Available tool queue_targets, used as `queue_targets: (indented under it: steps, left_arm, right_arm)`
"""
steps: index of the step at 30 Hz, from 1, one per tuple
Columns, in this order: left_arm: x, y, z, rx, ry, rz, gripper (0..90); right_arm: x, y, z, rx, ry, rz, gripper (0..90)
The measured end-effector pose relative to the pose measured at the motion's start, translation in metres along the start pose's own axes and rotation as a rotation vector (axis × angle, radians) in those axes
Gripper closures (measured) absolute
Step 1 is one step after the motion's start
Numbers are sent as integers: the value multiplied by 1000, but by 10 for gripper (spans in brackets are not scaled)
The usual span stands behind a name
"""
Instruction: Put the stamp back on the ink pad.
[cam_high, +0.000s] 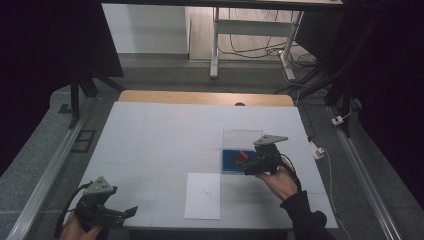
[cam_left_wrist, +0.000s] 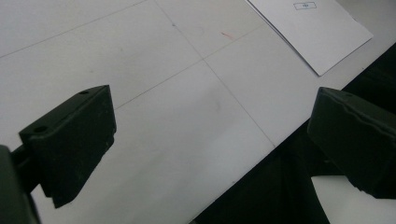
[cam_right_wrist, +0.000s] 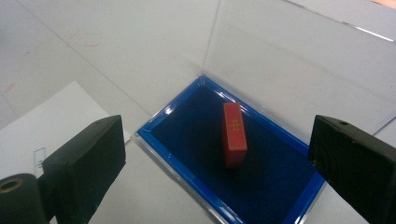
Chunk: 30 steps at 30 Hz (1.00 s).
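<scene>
1. Right hand-held gripper (cam_high: 250, 167) sits at centre-right of the high view, over the near edge of a blue tray (cam_high: 230, 162). Jaws wide apart, nothing between them.
2. In the right gripper view, the right hand-held gripper (cam_right_wrist: 219, 163) frames a red block (cam_right_wrist: 234, 134) at mid-frame. Block stands on its long edge on the blue tray's (cam_right_wrist: 187, 126) floor and is clear of both jaws.
3. Red block (cam_high: 243, 156) also shows in the high view, inside the tray just left of the gripper.
4. A clear lid (cam_right_wrist: 299, 60) stands up from the tray's far edge, upper right of the right gripper view; in the high view the clear lid (cam_high: 242, 138) is a pale pane just above the tray.
5. Left hand-held gripper (cam_high: 131, 211) is at lower left of the high view, at the bench's (cam_high: 160, 135) near edge, well apart from the tray. Jaws open, empty.
6. Left gripper view: left hand-held gripper (cam_left_wrist: 210, 140) hangs over bare bench (cam_left_wrist: 154, 107) and its edge, w/ a white paper sheet (cam_left_wrist: 313, 32) at upper right of frame.
7. White paper sheet (cam_high: 203, 195) lies flat at lower centre of the high view, near the tray, not touching it.
</scene>
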<state>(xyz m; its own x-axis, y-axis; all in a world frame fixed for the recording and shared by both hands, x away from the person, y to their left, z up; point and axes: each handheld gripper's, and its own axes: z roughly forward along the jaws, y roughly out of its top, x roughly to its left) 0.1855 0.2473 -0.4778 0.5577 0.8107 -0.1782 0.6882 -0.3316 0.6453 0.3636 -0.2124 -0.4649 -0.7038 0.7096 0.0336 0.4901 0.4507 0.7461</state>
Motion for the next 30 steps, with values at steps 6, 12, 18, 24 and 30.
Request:
queue_targets:
  steps: [6, 12, 18, 24, 30]
  left_arm:
    - [0, 0, 0, -1, -2, -3, 16]
    - [1, 0, 0, -3, -1, -5, 16]
    - [1, 0, 0, -1, 0, -6, 16]
    - [1, 0, 0, -1, -1, -9, 15]
    - [1, 0, 0, -1, -2, -12, 16]
  right_arm:
    - [6, 0, -6, 6, 18, 1, 1]
    - [14, 0, -11, -2, 45, -14, 0]
    - [19, -2, -17, -5, 54, -28, 0]
    - [24, -6, -29, -12, 47, -33, 0]
    - [28, -12, -42, -23, 35, -34, 0]
